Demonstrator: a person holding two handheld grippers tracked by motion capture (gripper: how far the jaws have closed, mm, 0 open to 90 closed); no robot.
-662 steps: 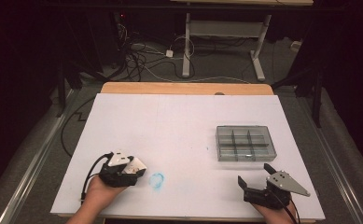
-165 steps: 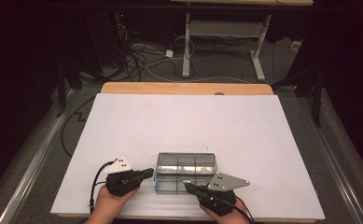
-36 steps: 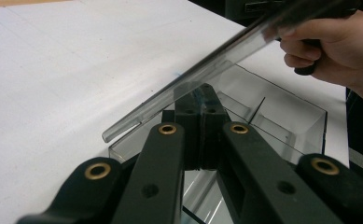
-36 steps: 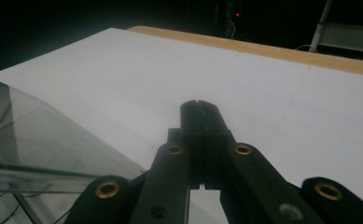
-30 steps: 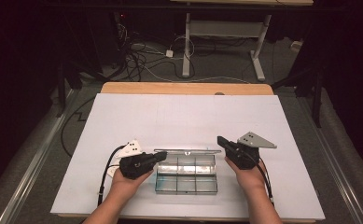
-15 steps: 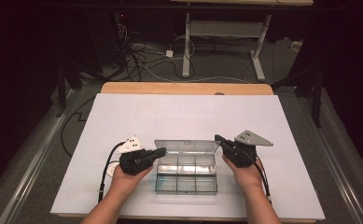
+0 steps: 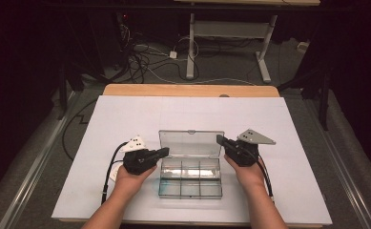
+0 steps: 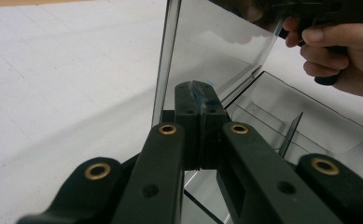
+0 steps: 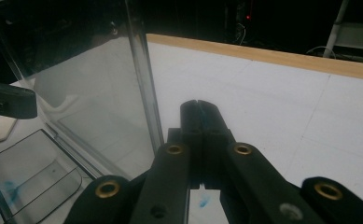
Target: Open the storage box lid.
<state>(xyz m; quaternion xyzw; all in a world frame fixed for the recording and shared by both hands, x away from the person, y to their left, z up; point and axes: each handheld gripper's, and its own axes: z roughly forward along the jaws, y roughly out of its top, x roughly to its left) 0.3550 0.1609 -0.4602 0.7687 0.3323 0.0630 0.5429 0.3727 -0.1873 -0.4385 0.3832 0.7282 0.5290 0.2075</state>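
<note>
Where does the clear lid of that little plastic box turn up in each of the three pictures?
High view: the lid stands raised at centre, behind the box's compartments.
Left gripper view: upper middle, rising just beyond the closed fingers.
Right gripper view: upper left, its edge beside the closed fingers.
Shared landmark: the white table cover.

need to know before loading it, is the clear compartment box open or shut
Open. The lid stands raised off the clear compartment box, and the dividers inside lie uncovered in the high view.
</note>
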